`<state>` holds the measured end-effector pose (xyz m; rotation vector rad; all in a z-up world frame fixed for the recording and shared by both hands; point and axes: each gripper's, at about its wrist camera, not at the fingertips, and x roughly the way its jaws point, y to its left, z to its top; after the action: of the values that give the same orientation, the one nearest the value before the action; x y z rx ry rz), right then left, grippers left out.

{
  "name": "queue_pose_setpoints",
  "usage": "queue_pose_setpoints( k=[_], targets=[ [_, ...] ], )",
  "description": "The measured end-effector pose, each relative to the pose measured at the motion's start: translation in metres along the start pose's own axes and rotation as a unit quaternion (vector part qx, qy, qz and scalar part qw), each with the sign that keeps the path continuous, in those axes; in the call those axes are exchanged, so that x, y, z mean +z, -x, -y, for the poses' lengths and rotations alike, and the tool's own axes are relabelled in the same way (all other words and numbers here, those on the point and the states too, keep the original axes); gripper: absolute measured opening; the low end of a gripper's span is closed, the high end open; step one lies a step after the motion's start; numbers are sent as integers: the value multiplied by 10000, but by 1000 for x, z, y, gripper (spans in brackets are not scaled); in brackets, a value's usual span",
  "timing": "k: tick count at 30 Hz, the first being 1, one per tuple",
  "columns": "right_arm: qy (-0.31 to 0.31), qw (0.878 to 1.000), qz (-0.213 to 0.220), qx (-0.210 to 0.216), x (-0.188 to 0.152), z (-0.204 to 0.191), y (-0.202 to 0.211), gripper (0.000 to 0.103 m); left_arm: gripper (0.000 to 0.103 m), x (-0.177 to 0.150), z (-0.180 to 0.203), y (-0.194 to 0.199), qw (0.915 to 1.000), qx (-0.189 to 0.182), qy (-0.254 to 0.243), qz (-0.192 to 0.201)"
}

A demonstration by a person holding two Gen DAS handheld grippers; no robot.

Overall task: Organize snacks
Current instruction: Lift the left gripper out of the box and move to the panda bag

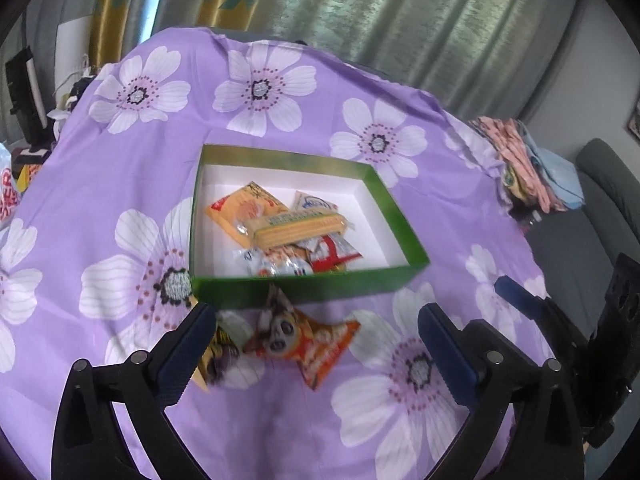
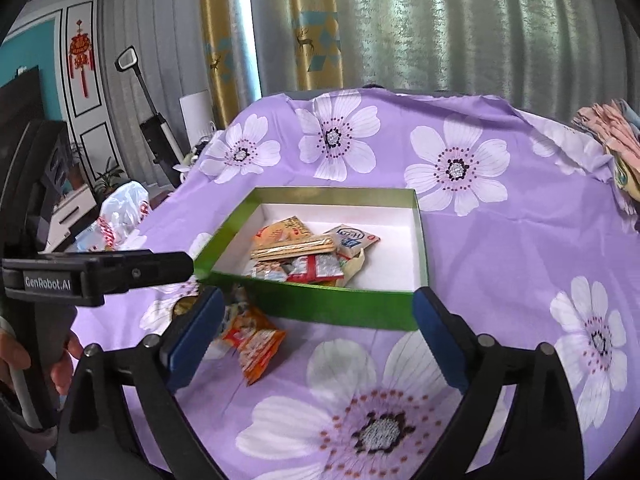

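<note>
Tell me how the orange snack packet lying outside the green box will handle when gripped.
The orange snack packet looks like thin crinkled film, so it will probably flex and crumple between the pads. It seems puffy and likely light. Its glossy wrapper may slip, so a grip across the middle seems safer than one on a corner.

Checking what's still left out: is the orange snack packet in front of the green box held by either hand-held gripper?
Apart. The left wrist view shows the orange snack packet lying on the cloth between the left hand-held gripper's open jaws, clear of both. The right hand-held gripper is open too.
</note>
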<state>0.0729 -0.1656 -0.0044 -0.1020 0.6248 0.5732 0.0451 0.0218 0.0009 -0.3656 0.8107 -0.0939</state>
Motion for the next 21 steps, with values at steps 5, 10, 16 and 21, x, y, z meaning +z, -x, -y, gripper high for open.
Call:
queue_pose_setpoints(
  k=[5,10,16,21],
  targets=[
    [-22,10000,34,-9,-10,-9,21,99,101,-14,5,18,9999,-118,14,57],
    [4,10000,96,-2,-17,-17,38,100,101,-25,10,33,9998,-162,1,114],
    [35,9999,128,-25,-22,-23,52,100,101,-33,8,44,9997,-169,59,144],
    [-13,9999,128,-20,-29,-24,60,100,101,-42,-5,55,9997,-94,163,158]
  ],
)
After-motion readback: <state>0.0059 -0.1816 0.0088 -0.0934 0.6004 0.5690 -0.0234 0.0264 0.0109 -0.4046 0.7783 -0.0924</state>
